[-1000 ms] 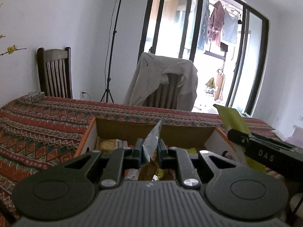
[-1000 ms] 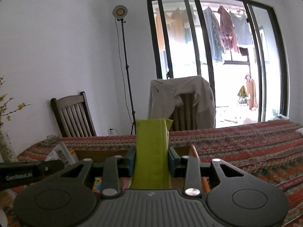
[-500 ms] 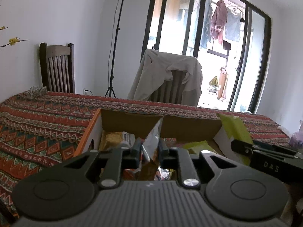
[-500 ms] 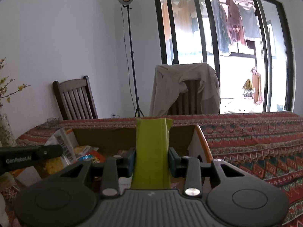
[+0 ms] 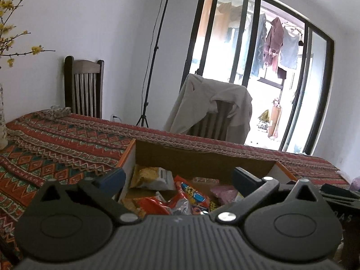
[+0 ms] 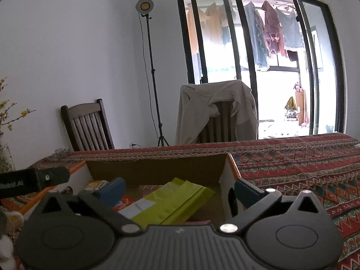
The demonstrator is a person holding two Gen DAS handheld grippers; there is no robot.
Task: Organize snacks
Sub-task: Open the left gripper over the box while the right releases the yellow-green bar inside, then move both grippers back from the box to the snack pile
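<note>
Both tools [image 5: 177, 180] [image 6: 177, 190] opening, packets released into box [image 6: 157, 168]

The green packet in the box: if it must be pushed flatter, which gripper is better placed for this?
Probably the right gripper: the green packet lies directly between its opening jaws, untouched. The left gripper faces the red and yellow snacks at the box's other side.

Home dining room: wooden chair [image 6: 86, 124] centre left, patterned cloth on worktop [image 6: 292, 159], laundry [image 6: 273, 31] beyond glass doors upper right.
</note>
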